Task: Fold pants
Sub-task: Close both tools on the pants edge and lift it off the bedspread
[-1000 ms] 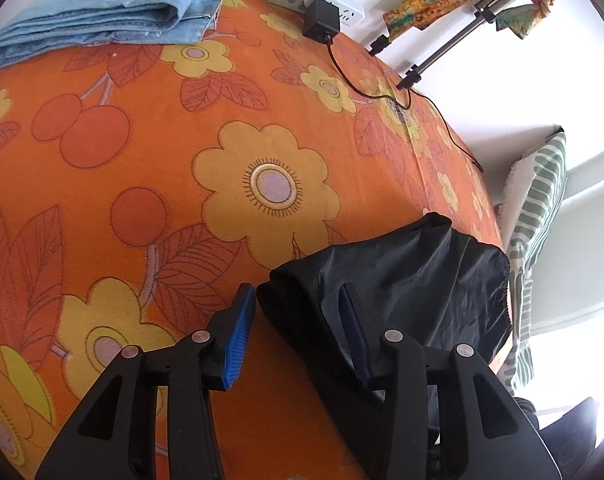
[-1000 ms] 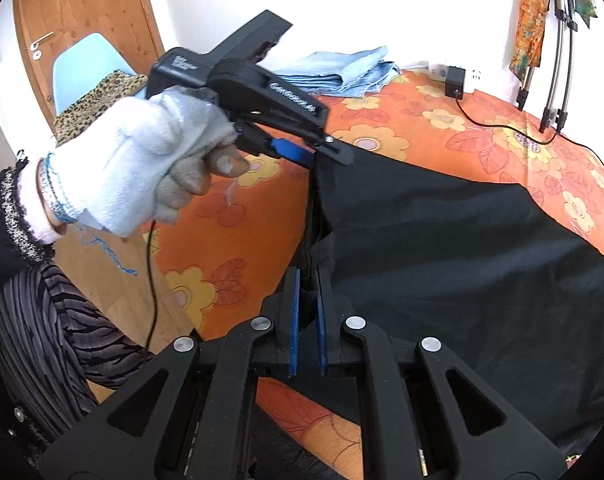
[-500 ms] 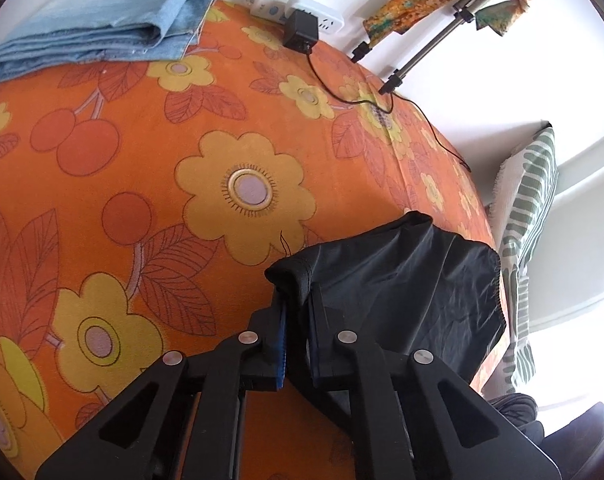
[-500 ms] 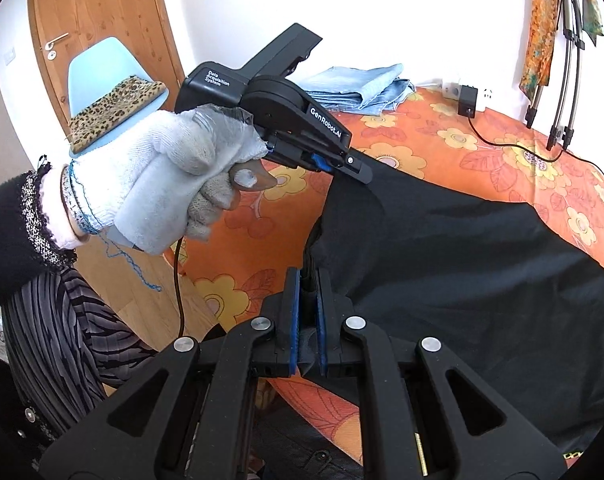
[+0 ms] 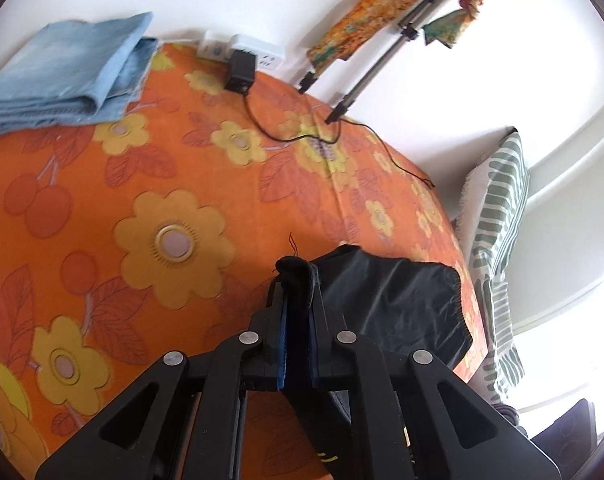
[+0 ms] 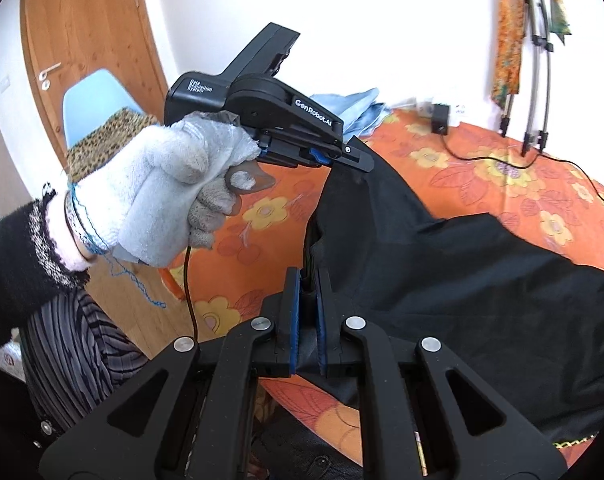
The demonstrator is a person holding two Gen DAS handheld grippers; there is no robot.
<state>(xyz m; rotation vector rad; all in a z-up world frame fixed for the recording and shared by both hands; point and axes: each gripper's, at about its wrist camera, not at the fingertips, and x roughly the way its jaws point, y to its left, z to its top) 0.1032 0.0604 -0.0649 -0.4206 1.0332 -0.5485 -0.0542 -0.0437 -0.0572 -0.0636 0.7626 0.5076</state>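
Black pants, edge lifted, rest draped over orange floral bedspread.

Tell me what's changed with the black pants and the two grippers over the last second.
The left gripper closed its fingers on the bunched edge of the black pants, which it had only straddled before, then lifted it off the orange floral cloth. The right gripper kept its grip on the pants and rose too. The folded jeans and the black adapter stayed in place.

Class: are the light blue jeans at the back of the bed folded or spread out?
Folded: the light blue jeans lie in stacked layers, fold edge showing.
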